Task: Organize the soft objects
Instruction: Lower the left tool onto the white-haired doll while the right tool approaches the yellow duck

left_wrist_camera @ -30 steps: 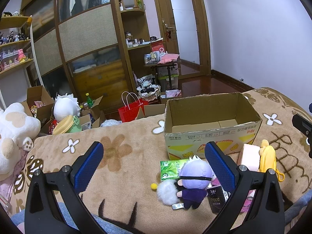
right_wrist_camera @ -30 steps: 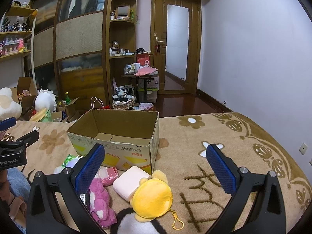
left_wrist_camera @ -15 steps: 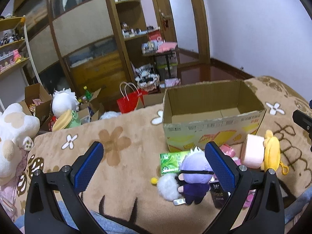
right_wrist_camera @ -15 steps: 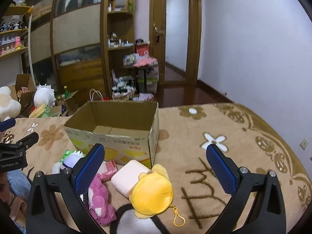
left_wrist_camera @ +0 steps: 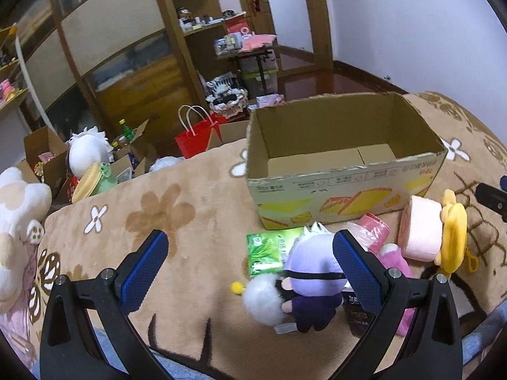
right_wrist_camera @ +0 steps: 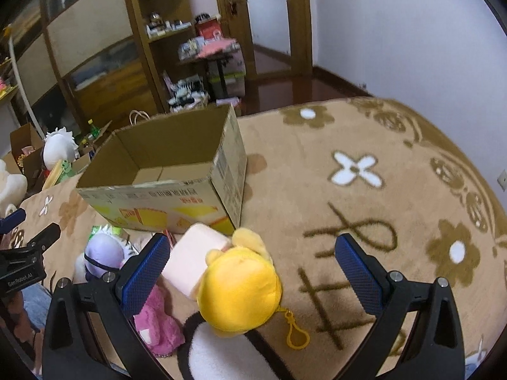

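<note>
Left wrist view, item one: we list a purple-haired plush doll (left_wrist_camera: pixel 312 272) lying on the brown flowered blanket (left_wrist_camera: pixel 177 221), near side of the open cardboard box (left_wrist_camera: pixel 345 164), which we see holds nothing. Touching the doll: a white pompom (left_wrist_camera: pixel 264 297) on its left, a green packet (left_wrist_camera: pixel 269 250) just beyond it, a pink plush (left_wrist_camera: pixel 396 266) to its right. Further right we note a pink cushion block (left_wrist_camera: pixel 421 231) pressed against a yellow plush (left_wrist_camera: pixel 453 228) with a keyring clip.

Left gripper (left_wrist_camera: pixel 250 269): jaws spread wide, grasping nothing, poised above the blanket, its right pad over the doll's edge. Right gripper (right_wrist_camera: pixel 253 269): likewise released and empty, the yellow plush (right_wrist_camera: pixel 240 291) lying between its pads but untouched.

Handling note, our judgement: we take picking up the first toy for the box as the step in hand. We would centre each gripper over one toy's fullest part, lower until both pads flank it, then close firmly, since stuffing yields and slips. The doll sits off-centre in the left gripper; we would shift right first.

Not legible: a dark packet under the left gripper's right finger, the white-and-black plush cut off at the right wrist view's near edge, and the print on the box.
</note>
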Demonstrator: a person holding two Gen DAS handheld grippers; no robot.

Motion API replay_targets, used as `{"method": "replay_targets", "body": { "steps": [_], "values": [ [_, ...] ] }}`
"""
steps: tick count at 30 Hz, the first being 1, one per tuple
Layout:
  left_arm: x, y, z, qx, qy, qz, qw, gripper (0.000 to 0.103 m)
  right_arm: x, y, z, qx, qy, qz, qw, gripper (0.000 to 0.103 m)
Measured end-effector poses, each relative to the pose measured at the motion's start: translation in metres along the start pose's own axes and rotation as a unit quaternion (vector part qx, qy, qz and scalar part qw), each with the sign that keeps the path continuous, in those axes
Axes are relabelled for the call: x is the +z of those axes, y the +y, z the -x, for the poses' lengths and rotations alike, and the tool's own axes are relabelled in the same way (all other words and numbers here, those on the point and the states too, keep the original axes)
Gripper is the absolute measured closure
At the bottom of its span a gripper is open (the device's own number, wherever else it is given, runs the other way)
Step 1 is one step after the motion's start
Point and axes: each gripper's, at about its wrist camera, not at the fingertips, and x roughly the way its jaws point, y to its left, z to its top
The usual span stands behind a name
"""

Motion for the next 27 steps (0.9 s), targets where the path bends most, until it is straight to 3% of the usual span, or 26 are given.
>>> {"method": "replay_targets", "body": {
  "steps": [8,19,27],
  "values": [
    [0.003,-0.024,-0.021,-0.005,0.026,-0.033,0.9991,0.0,-0.004,-0.005,-0.025,0.026,0.057,-0.023,0.998,0.0],
    [0.001,-0.053,-0.044,-0.019,0.058,-0.063,0.9962,0.0,-0.007,-0.002,-0.041,0.021,0.08,-0.03,0.996,0.001],
    [-0.006,-0.069,-0.06,-0.035,0.093,-0.085,0.9914,0.0,-0.011,-0.006,-0.058,0.073,0.111,-0.068,0.989,0.004]
  ]
}}
